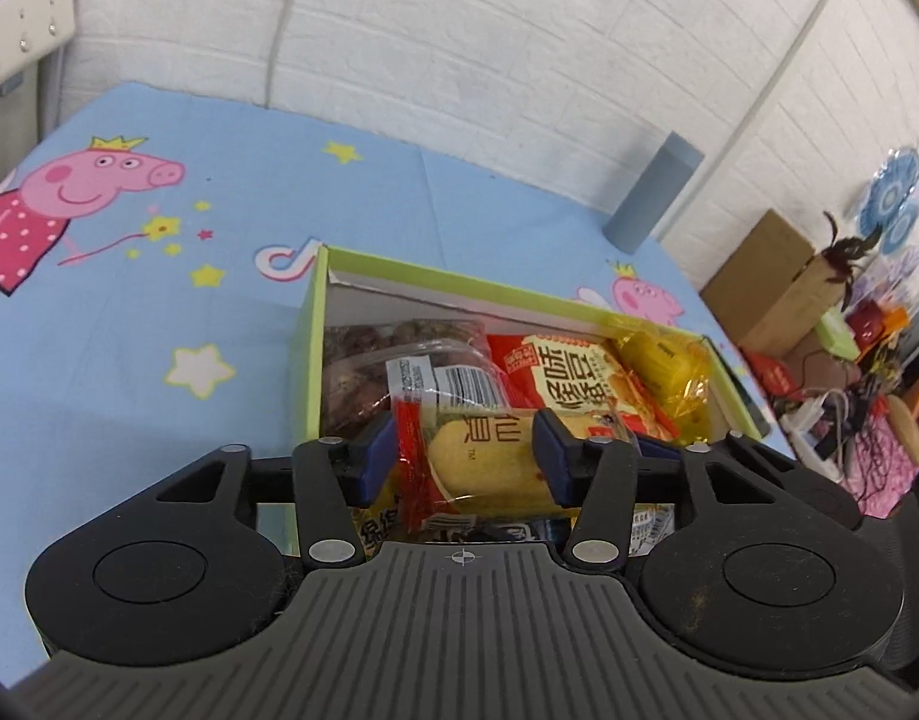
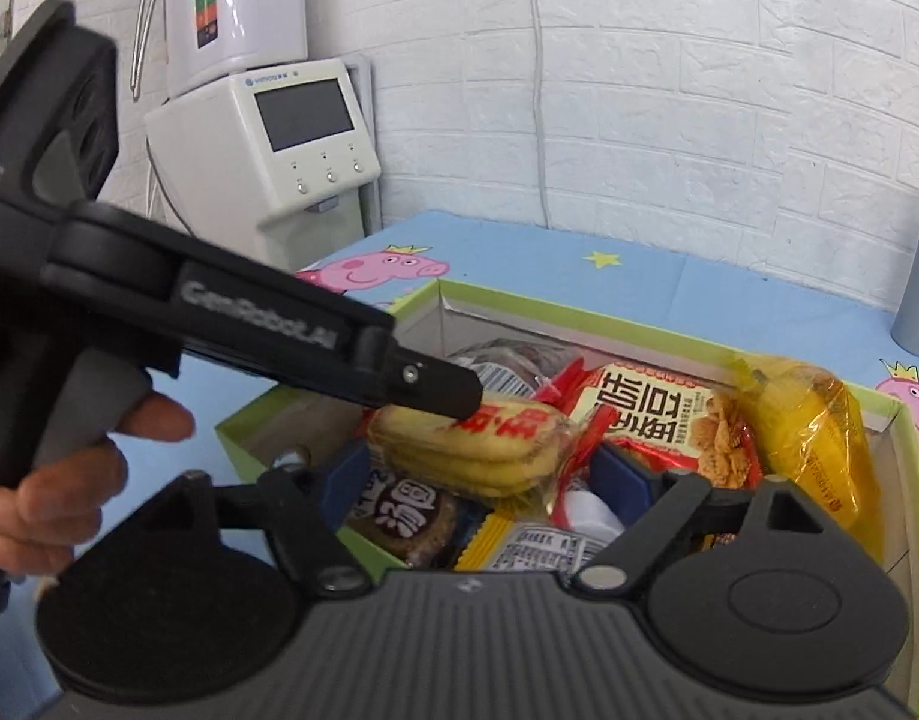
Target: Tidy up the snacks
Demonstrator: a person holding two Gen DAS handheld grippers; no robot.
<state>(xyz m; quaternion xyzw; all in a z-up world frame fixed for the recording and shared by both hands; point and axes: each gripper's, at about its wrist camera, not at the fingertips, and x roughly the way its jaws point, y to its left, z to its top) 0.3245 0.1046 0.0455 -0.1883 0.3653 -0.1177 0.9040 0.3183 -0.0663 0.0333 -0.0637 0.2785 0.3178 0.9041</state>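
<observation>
My left gripper (image 1: pixel 462 456) clamps the cracker pack (image 1: pixel 477 462) over the box (image 1: pixel 308 348), right gripper (image 2: pixel 477 480) spread apart near it; slick wrapper could slip out.

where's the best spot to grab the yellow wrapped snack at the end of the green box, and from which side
Grip the yellow wrapped snack across its plump middle, coming from above. It lies long along the green box wall, with the red bean packet beside it, so a side approach looks blocked. The crinkly twisted end would likely slip. The left gripper holds the rice cracker pack; the right gripper is open.
</observation>
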